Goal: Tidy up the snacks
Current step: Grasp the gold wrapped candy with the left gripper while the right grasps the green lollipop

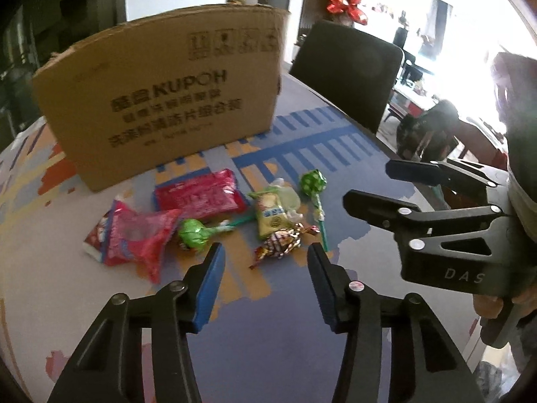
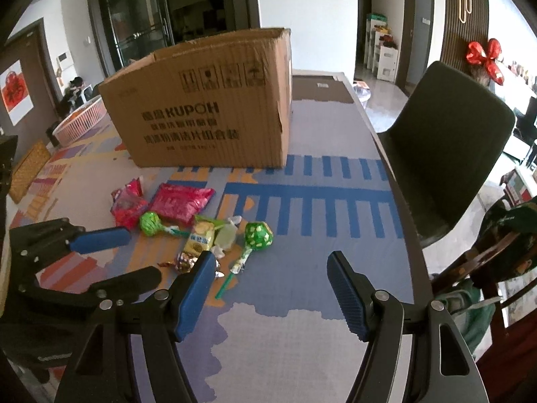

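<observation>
A heap of snacks lies on the patterned tablecloth (image 2: 302, 319) in front of an open cardboard box (image 1: 161, 100) (image 2: 208, 114). It holds two pink packets (image 1: 201, 194) (image 1: 134, 238), two green lollipops (image 1: 193, 233) (image 1: 312, 183), a yellow-green packet (image 1: 270, 216) and a gold-wrapped candy (image 1: 280, 243). My left gripper (image 1: 265, 252) is open, its blue pads on either side of the gold candy and not touching it. My right gripper (image 2: 272, 257) is open over bare cloth, just right of the nearer lollipop (image 2: 258, 235).
A black chair (image 2: 446, 134) stands at the table's right edge. A pink basket (image 2: 80, 121) and a woven mat (image 2: 28, 168) lie at the far left. Each gripper shows in the other's view, the right one (image 1: 367, 183) and the left one (image 2: 142, 255).
</observation>
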`<state>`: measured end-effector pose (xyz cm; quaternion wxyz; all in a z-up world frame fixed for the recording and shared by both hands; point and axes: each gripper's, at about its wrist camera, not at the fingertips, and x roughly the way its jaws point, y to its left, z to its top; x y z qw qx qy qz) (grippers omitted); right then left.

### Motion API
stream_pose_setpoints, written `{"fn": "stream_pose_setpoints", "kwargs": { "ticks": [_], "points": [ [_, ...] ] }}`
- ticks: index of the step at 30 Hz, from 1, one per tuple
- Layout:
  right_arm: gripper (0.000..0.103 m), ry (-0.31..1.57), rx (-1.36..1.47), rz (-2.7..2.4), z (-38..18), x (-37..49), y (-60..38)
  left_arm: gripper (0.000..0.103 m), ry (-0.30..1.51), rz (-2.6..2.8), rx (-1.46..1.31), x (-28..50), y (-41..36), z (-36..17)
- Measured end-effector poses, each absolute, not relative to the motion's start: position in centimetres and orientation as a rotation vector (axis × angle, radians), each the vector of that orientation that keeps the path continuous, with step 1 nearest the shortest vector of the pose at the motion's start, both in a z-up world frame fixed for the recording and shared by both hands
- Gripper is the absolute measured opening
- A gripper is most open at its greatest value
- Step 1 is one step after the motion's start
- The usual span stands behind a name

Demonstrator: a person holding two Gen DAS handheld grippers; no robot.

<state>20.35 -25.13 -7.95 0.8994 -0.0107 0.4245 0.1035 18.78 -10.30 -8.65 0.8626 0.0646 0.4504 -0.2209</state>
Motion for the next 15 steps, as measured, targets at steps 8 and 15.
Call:
{"fn": "stream_pose_setpoints", "kwargs": {
  "ticks": [8,15],
  "points": [
    [0.061,0.909,-0.004,0.226,-9.1,21.6,-25.4,0.042,0.969,-0.487,0.175,19.8,-11.9,-10.3],
    [0.056,0.929,-0.002,0.246,-9.9,22.8,-24.9,0.037,0.977,-0.483,0.181,20.4,-12.3,-10.7]
  ]
}}
